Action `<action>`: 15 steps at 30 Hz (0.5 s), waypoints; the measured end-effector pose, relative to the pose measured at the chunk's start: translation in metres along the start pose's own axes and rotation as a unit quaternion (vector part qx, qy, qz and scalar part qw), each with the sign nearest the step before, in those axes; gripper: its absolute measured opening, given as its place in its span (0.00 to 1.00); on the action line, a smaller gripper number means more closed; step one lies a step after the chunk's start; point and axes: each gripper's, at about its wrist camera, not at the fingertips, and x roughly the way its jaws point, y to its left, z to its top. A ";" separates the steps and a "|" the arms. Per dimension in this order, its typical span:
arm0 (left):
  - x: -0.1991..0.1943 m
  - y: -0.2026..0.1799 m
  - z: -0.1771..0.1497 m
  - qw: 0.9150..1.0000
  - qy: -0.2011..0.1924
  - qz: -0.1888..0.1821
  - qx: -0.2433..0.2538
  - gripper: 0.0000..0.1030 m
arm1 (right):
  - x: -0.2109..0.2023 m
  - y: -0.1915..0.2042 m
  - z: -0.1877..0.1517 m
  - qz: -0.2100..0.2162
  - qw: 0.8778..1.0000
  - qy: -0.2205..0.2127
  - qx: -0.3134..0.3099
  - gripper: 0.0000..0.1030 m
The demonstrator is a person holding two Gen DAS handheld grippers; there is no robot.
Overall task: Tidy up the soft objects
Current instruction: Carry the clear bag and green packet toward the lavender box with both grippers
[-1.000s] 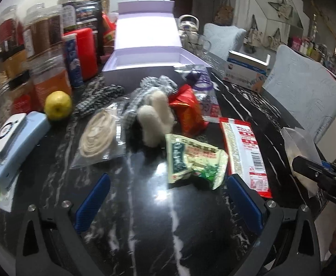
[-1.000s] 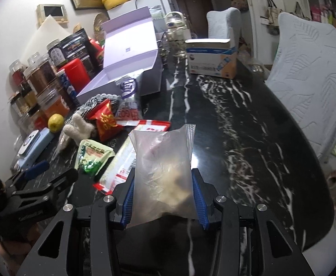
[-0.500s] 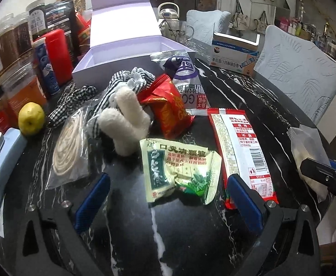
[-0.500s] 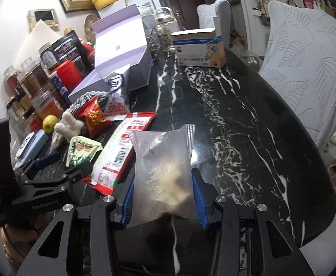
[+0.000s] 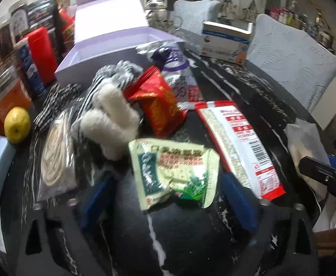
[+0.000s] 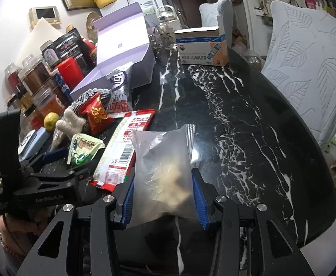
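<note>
Here your right tongs [image 6: 163, 197] stay clenched on the clear bag [image 6: 162, 172], parked off the table [image 6: 248, 119], while your left tongs [image 5: 168, 197], still unclenched, are closing around the green packet [image 5: 172, 172] to lift it toward the lavender box [image 5: 112, 46]

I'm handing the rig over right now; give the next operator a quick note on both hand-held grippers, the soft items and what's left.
Right hand-held gripper: shut on the clear plastic bag of pale filling, above the black marble table.
Left hand-held gripper: jaws closing around the pale green snack packet, not yet gripped.
Open lilac box looks empty as far as visible.
Left: red foil packet, long red-and-white packet, fluffy white toy, striped cloth.
</note>
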 end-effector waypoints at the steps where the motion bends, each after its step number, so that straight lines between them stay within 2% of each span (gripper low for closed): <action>1: -0.001 0.001 0.001 1.000 -0.004 -0.002 0.000 0.70 | 0.000 0.000 0.000 0.000 1.000 0.000 0.000 0.43; 2: -0.001 0.001 0.002 1.000 -0.007 -0.003 0.002 0.57 | 0.000 -0.001 -0.001 0.000 1.000 0.000 0.000 0.43; 5: -0.005 -0.001 0.004 1.000 -0.015 -0.002 0.013 0.47 | 0.000 -0.002 -0.001 -0.001 1.000 0.001 0.002 0.43; 15: -0.018 0.007 -0.011 0.999 -0.027 -0.014 -0.022 0.47 | 0.001 0.001 -0.003 0.002 1.000 0.003 -0.007 0.43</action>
